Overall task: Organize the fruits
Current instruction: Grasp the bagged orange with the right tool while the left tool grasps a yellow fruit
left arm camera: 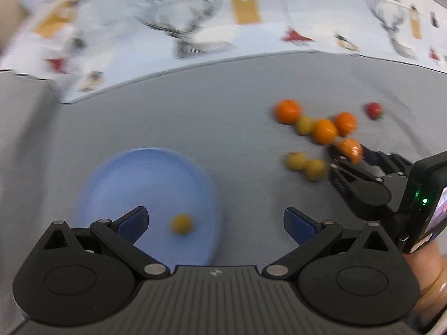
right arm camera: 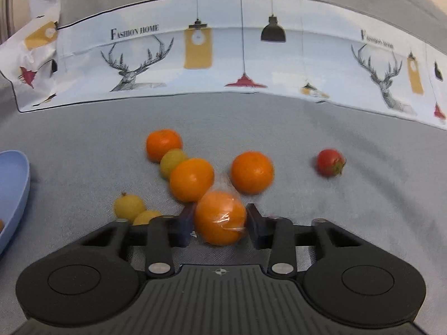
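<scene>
My right gripper (right arm camera: 220, 223) is shut on an orange wrapped in clear plastic (right arm camera: 219, 215), low over the grey tabletop; the left wrist view shows the same grip (left arm camera: 339, 159) from the side. Three bare oranges (right arm camera: 191, 179) and three small yellow fruits (right arm camera: 129, 206) lie clustered just beyond it. A red strawberry-like fruit (right arm camera: 329, 162) sits apart to the right. My left gripper (left arm camera: 215, 215) hangs open over the near edge of a light blue plate (left arm camera: 125, 173), which holds one small yellow fruit (left arm camera: 181, 224). Nothing is between the left fingers.
A printed cloth with deer and lamps (right arm camera: 223, 55) runs along the back of the table. The blue plate's rim (right arm camera: 11, 184) shows at the far left of the right wrist view. A person's hand (left arm camera: 427, 268) holds the right gripper.
</scene>
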A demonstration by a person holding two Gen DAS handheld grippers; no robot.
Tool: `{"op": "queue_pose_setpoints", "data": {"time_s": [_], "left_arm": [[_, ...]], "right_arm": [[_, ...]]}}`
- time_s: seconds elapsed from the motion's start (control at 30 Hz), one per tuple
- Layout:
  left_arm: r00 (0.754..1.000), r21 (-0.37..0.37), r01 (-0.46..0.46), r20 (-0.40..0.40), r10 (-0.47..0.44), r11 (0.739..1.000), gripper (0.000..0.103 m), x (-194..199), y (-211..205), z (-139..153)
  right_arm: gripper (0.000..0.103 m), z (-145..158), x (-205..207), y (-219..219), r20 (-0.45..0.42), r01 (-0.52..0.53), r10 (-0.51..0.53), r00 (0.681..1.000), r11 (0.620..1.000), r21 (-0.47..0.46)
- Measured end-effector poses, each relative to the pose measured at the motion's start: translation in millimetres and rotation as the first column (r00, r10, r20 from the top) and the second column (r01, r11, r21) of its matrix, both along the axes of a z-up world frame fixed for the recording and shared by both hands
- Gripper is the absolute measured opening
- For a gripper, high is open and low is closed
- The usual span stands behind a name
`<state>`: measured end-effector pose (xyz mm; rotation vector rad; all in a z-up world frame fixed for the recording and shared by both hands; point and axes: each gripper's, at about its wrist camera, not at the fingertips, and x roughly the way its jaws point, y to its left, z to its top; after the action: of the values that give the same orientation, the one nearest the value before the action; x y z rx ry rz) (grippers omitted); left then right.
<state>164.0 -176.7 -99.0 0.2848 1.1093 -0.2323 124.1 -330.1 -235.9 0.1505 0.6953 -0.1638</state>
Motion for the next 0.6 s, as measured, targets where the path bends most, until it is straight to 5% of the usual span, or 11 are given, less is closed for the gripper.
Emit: {"op": "queue_pose_setpoints", "data": {"time_s": [0.23, 0.6], "left_arm": [[0.994, -0.075, -0.003, -0.113, -0.005, 0.997, 0.103, 52.1, -53.0, -41.8], [0.979, -0.033, -0.085, -0.188, 0.077, 0.996, 0.097, 96.2, -79.9, -88.3]], "right_arm": [[0.04, 4.8, -8.1, -60.7, -0.036, 0.246, -0.244, 0.969, 0.962, 0.114], [0.04, 1.5, -3.1, -62.4, -0.034, 0.26, -0.258, 0.966, 0.96, 0.106]]}}
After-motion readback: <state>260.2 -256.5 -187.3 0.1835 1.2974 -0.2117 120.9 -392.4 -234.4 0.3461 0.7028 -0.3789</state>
